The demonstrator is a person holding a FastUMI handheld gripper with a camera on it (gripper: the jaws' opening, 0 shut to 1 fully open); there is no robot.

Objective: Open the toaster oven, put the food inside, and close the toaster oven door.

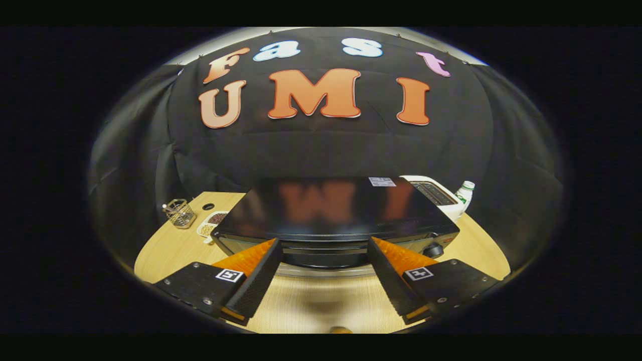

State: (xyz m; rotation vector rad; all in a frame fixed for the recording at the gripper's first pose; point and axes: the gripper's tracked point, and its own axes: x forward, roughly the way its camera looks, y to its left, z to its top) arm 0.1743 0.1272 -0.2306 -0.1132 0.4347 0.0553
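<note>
Starting at the left, we are seeing a wire mesh holder [179, 213] standing on the wooden table [165, 248], and just beside it a white dish [210, 223] whose contents are too small to make out; the toaster oven is hiding its right side. The toaster oven [333, 208] is sitting mid-table, its long axis running left to right, its front facing us. Our gripper [323, 250] is reaching at that front with fingers spread wide, and the fingertips are covering part of the door, so we cannot tell whether they are touching it. Behind the oven's right end, a white toaster [434, 193] and a bottle [464, 195] are partly showing.
</note>
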